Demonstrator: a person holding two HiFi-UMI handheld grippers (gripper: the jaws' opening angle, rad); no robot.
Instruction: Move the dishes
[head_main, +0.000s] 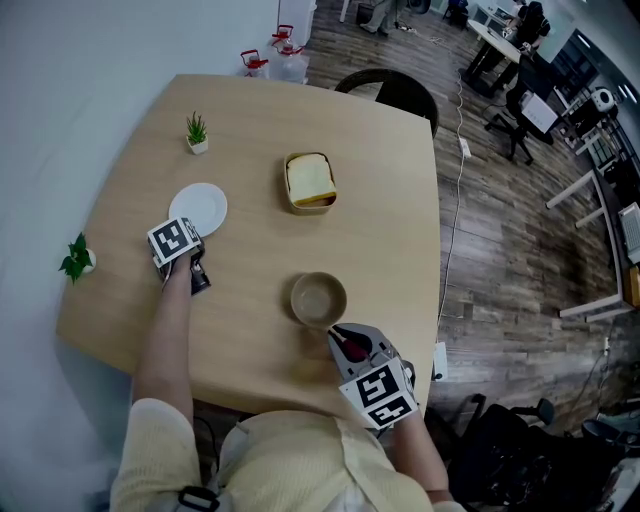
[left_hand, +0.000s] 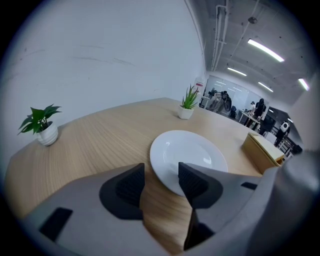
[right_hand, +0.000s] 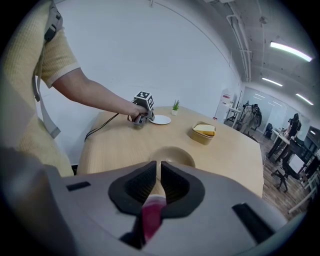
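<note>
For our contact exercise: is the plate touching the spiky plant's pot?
Apart. The left gripper view shows a strip of bare table between the plate and the pot; the head view shows the same gap.

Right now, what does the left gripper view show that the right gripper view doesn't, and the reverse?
Only the left gripper view: the leafy potted plant at the table's edge, and the left tongs open, with the white plate's near rim between their jaws, not pressed.
Only the right gripper view: the tan bowl, the right tongs closed on its near rim, and the person's arm stretched toward the plate.
Both: the plate, the spiky plant, the yellow container and the wooden table.
</note>
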